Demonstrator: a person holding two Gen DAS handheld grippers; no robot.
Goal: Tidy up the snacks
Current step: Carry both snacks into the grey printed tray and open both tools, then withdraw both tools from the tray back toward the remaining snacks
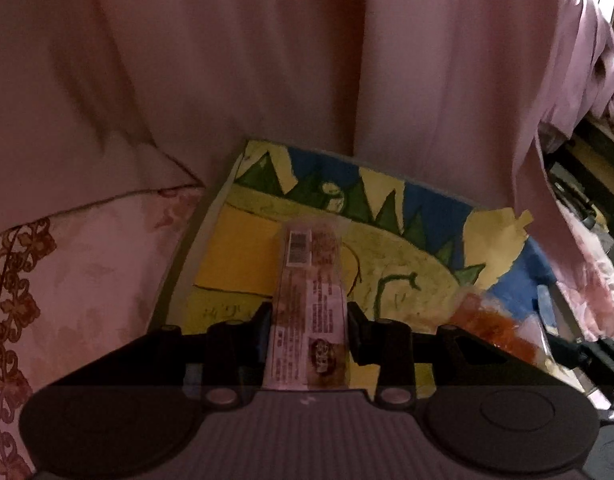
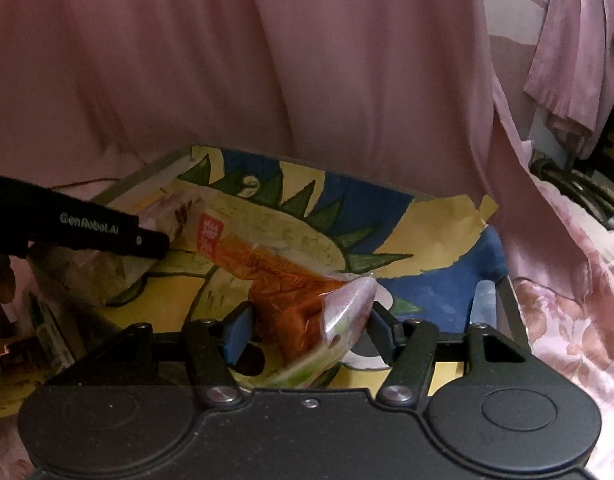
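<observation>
Pillow (image 1: 79,264) at left, painted board (image 1: 243,256) centre, pink curtain (image 1: 267,60) behind. Left gripper (image 1: 309,320) is clamped on a long snack pack (image 1: 307,300) above the board. Right gripper (image 2: 311,328), jaws partly spread, holds an orange snack bag (image 2: 283,280) whose far end lies on the board.

Both claws angled downward — left (image 1: 309,320) clamped, right (image 2: 311,328) part-spread

Both wrist fisheyes look forward and downward along their fingers, close over the painted board (image 1: 243,256), sharing its blue-green-yellow picture, the pink curtain (image 2: 307,60) behind and the orange snack bag (image 2: 283,280).
</observation>
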